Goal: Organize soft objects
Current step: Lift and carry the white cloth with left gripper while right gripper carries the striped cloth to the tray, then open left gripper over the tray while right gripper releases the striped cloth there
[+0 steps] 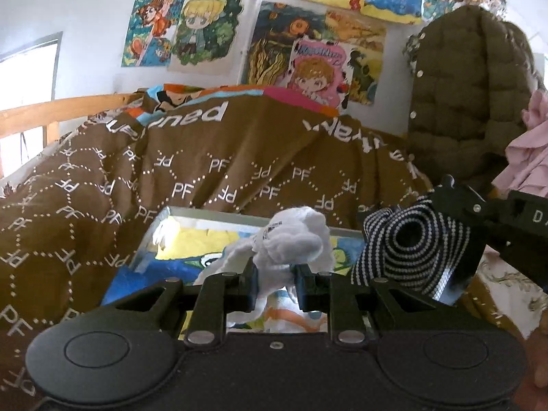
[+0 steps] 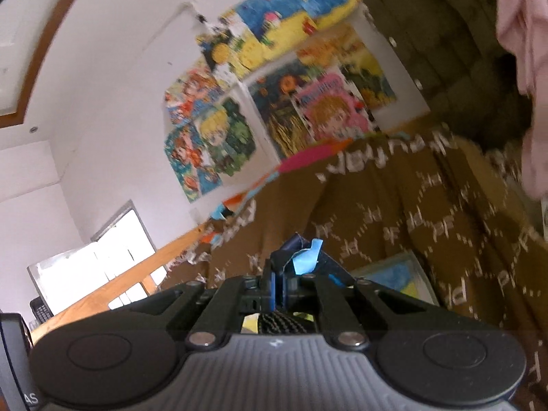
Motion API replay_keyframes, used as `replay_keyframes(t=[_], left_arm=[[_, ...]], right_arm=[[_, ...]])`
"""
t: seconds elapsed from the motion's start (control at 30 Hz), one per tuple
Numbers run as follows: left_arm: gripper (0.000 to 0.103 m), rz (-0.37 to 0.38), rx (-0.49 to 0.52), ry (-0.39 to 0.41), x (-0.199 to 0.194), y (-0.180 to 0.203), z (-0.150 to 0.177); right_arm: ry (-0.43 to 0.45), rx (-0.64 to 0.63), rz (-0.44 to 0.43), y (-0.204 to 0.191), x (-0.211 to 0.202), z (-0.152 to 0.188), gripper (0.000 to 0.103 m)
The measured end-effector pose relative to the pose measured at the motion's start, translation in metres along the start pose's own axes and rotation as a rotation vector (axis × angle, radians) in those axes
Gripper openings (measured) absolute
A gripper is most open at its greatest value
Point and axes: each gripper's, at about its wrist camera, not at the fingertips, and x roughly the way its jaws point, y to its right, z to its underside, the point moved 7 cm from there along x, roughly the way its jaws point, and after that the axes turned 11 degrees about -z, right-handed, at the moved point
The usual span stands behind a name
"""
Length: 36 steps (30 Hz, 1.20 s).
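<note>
Right view blurred. Left gripper (image 1: 275, 279) nearly closed, pinching one white sock (image 1: 294, 239). Right gripper (image 2: 279, 284) closed on one striped sock (image 1: 411, 243), both above the brown bedspread (image 1: 137, 178).

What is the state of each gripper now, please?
Left gripper: shut on a white sock.
Right gripper: shut on a striped sock.

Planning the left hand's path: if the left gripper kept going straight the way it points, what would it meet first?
Probably the brown PF-printed blanket, heaped beyond the framed picture below. The left gripper is shut on a white cloth; depth is unclear in the fisheye view.
</note>
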Motion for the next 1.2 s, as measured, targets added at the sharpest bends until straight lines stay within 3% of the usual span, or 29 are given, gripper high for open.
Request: replay_keyframes(t=[0.23,0.7,0.83,0.97,1.2], left_arm=[[0.023,-0.052,-0.005,-0.040,0.021,0.010,0.013],[0.025,-0.045,0.059,-0.132,0.043,0.030,0.034],[0.027,-0.043,0.063,-0.157,0.046,0.031,0.041],[0.030,-0.036,0.060,-0.165,0.045,0.029,0.043],[0.048,-0.040,0.035,-0.170,0.041,0.025,0.043]], right_arm=[[-0.080,0.118,0.080,0.040,0.011,0.018,0.004],[-0.135,0.172,0.144,0.054,0.015,0.023,0.014],[-0.135,0.166,0.151,0.053,0.015,0.024,0.035],[-0.132,0.171,0.148,0.053,0.013,0.023,0.045],[-0.125,0.186,0.137,0.052,0.010,0.022,0.064]])
